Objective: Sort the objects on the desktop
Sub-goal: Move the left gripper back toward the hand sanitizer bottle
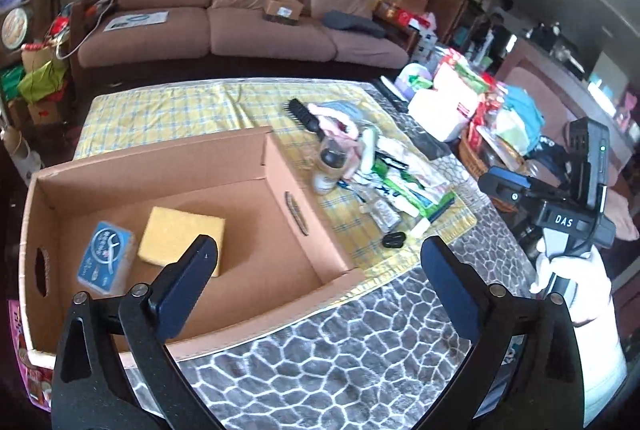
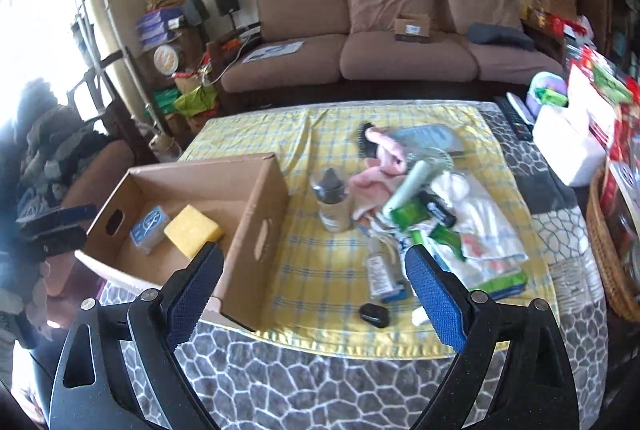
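Yellow plaid cloth (image 2: 320, 270) | cardboard box (image 2: 256, 222) beside clutter pile (image 2: 420, 206) | left gripper (image 1: 320, 262) spread, empty | right gripper (image 2: 314, 270) spread, empty

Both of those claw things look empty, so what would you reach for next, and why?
Probably lower the open right gripper onto the small black case. It lies alone at the near edge of the pile, while the cardboard box so far holds only a yellow sponge and a blue packet.
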`<state>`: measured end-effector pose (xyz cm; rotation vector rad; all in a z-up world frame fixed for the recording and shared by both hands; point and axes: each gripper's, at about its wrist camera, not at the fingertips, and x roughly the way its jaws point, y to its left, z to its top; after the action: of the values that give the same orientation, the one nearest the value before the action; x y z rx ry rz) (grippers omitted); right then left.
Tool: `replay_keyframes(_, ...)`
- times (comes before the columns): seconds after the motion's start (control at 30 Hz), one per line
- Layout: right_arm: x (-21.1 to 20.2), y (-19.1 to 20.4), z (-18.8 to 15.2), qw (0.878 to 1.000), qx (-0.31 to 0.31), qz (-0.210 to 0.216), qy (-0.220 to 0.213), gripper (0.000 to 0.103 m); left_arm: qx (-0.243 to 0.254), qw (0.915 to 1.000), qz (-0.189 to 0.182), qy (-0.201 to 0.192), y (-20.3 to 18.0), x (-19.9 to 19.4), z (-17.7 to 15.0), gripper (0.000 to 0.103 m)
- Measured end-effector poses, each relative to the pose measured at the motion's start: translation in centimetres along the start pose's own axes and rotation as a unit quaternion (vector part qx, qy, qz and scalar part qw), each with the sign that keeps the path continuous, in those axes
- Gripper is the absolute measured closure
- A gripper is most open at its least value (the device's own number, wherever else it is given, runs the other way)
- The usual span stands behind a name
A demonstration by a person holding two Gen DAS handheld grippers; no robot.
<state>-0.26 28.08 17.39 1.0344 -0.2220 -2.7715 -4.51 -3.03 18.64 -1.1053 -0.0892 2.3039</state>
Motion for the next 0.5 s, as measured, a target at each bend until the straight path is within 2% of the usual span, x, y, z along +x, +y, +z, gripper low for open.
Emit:
replay_keyframes(0.07, -2.2, -2.5, -0.6, 0.999, 0.022, -0.021, -0.034, 0.009, 0.016, 0.9998, -0.008, 0.002, -3.0, 1.5, -0.2, 0.000)
replay_keyframes(0.13, -4.5, -4.1, -1.2, 0.995, 0.026, -0.052, -0.086, 0.008, 0.028, 0.9994, -0.018, 0.003, -5.7, 3.1, -0.5, 0.000)
replay_keyframes(0.2, -6.6, -5.4, -1.9, 0.983, 0.026, -0.097, -0.151, 0.001, 0.033, 0.9991, -0.025, 0.008, -8.1, 4.8, -0.8, 0.000)
replay_keyframes(0.27, -7.9, -6.8, -2.7, 0.969, 0.044, -0.124, -0.208, 0.000, 0.038, 0.9990, -0.020, 0.012, -10.1, 6.9, -1.1, 0.000)
replay_keyframes(0.3, -8.1, -7.7, -3.0, 0.965, 0.058, -0.129, -0.222, 0.000, 0.044, 0.9989, -0.012, 0.011, -11.0, 7.9, -1.3, 0.000)
replay_keyframes(0.33, -7.8, -8.8, -3.1, 0.964, 0.075, -0.126, -0.223, 0.000, 0.054, 0.9985, 0.002, 0.006, -12.0, 9.0, -1.5, 0.000)
replay_keyframes(0.43, -5.4, -11.3, -3.4, 0.974, 0.120, -0.092, -0.168, 0.002, 0.077, 0.9959, 0.046, 0.000, -13.9, 12.5, -1.9, 0.001)
replay_keyframes(0.5, -3.5, -12.1, -4.0, 0.978, 0.129, -0.090, -0.134, 0.022, 0.069, 0.9954, 0.066, 0.013, -14.2, 15.0, -2.1, 0.001)
